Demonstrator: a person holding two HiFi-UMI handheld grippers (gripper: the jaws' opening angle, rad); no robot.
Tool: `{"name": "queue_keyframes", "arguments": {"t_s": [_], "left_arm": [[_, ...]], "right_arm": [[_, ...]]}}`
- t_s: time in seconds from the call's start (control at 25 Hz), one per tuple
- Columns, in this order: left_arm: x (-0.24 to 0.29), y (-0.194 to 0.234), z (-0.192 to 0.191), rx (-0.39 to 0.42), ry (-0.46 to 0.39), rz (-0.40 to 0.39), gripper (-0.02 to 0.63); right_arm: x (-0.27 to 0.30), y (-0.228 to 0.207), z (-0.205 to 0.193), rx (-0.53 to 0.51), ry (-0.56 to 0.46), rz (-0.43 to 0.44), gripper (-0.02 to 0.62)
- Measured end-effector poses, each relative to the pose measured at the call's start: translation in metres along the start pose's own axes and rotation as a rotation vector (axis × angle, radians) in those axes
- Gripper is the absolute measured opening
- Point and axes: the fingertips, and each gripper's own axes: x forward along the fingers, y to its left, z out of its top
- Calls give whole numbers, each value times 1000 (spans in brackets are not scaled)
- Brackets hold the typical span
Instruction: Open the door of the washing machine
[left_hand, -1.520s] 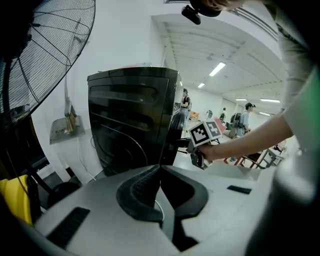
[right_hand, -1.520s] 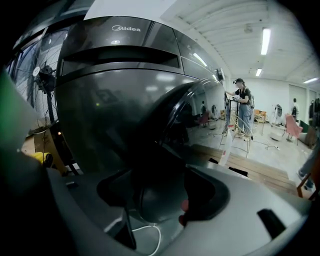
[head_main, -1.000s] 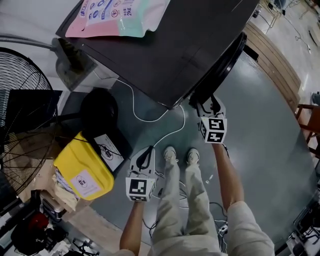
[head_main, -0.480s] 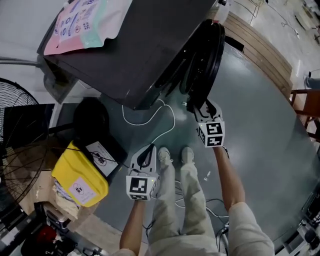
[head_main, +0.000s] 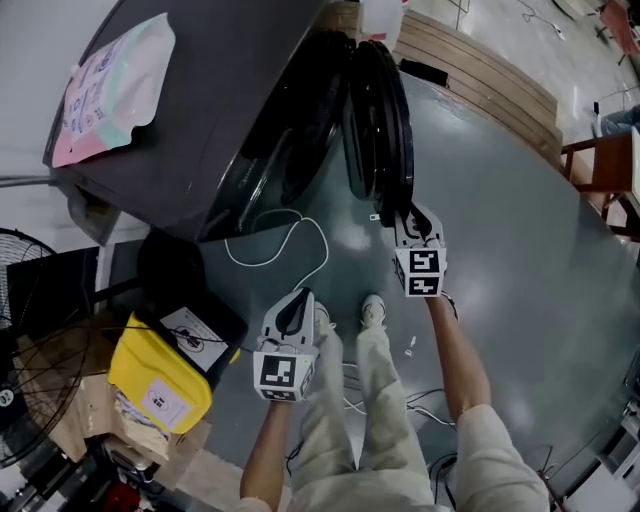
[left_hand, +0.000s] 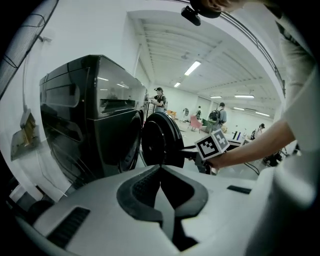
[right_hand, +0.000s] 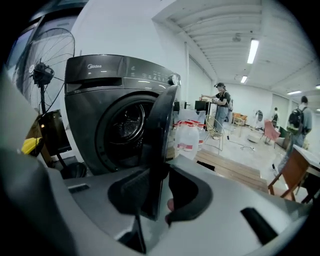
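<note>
The dark grey washing machine (head_main: 200, 110) stands at the upper left, and its round door (head_main: 378, 120) is swung well out from the drum opening (right_hand: 127, 125). My right gripper (head_main: 405, 212) is at the door's near edge. In the right gripper view the door's rim (right_hand: 159, 130) runs down between the jaws of the right gripper (right_hand: 161, 175), which are closing on it. My left gripper (head_main: 297, 300) hangs low by the person's shoes, shut and empty. From the left gripper (left_hand: 160, 169) I see the door (left_hand: 160, 140) and the right gripper's marker cube (left_hand: 212, 145) beside it.
A pink and green detergent bag (head_main: 110, 85) lies on the machine's top. A white cable (head_main: 290, 245) loops on the floor before it. A yellow bin (head_main: 160, 375), a fan (head_main: 30, 290) and a black box stand at the left. Water jugs (right_hand: 187, 140) and a wooden platform (head_main: 480, 65) lie beyond the door.
The door has swung much farther away from the machine's front, with my right gripper staying at its edge. The left gripper has kept its place by the person's legs.
</note>
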Motion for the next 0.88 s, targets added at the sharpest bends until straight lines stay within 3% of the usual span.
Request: {"name": "queue_keyframes", "arguments": {"t_s": [0.32, 0.88], "left_arm": [[49, -48, 20, 47, 11, -82, 8], [114, -85, 54, 66, 6, -135, 8]], "right_arm": [[-16, -90, -16, 29, 5, -123, 71], [-12, -213, -15, 12, 25, -224, 91]]}}
